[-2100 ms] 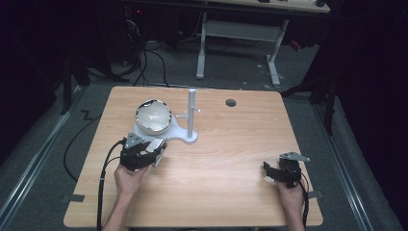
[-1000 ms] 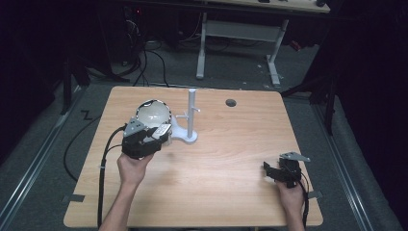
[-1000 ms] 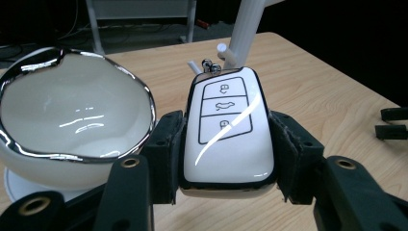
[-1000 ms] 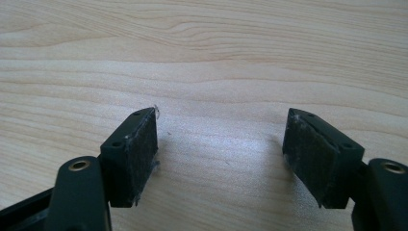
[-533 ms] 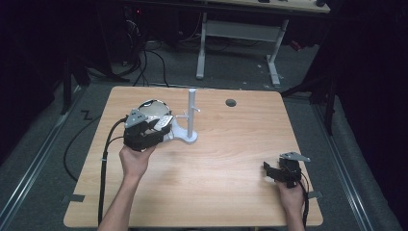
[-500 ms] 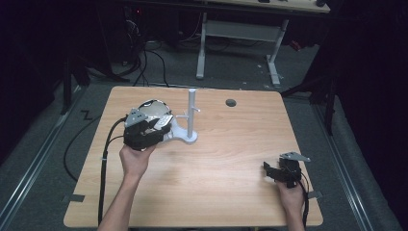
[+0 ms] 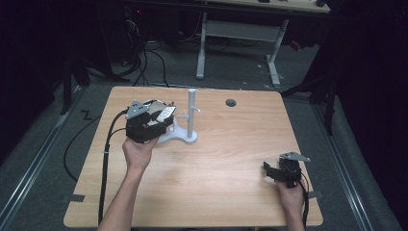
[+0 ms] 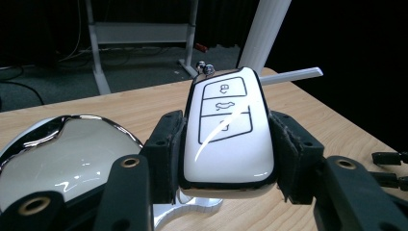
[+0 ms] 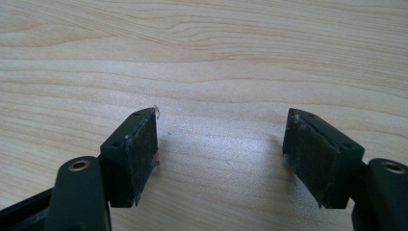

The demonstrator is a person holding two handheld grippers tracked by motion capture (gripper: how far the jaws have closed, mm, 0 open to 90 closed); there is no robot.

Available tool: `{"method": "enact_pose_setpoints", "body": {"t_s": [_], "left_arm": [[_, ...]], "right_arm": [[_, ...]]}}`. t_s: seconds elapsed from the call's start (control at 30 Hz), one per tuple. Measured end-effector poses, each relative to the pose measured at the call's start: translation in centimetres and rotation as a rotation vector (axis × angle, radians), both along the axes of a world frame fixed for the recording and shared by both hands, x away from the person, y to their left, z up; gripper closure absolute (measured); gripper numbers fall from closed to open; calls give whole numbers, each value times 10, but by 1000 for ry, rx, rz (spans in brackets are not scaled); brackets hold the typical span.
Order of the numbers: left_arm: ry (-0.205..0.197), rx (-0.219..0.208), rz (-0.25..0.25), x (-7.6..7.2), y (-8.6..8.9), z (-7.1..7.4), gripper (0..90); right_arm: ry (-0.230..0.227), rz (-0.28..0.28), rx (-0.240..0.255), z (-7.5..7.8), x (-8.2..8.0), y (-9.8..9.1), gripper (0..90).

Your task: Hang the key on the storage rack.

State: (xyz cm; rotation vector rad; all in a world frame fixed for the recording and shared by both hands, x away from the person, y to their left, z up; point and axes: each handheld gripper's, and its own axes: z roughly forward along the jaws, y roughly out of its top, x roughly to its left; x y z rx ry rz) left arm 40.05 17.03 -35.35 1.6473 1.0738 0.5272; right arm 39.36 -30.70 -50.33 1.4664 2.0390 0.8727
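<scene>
Fingers of left gripper are pinching key fob at ten o'clock, presenting its ring toward stand peg; right gripper is idling, spread.

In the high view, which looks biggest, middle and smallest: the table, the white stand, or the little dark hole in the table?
1. Table
2. White stand
3. Hole

From my seat the worktop is lit brightly from above while the room around it goes black. Glare streaks the key fob; the nearest claw parts look soft.
</scene>
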Motion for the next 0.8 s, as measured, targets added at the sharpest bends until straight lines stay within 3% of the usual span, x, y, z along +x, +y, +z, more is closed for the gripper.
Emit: {"method": "enact_pose_setpoints", "body": {"t_s": [0.5, 0.8], "left_arm": [[1, 1, -44, 2, -14, -2, 502], [7, -36, -55, 6, -14, -3, 502]], "right_arm": [[0, 0, 0, 0, 0, 0, 283], [0, 1, 0, 0, 0, 0, 283]]}}
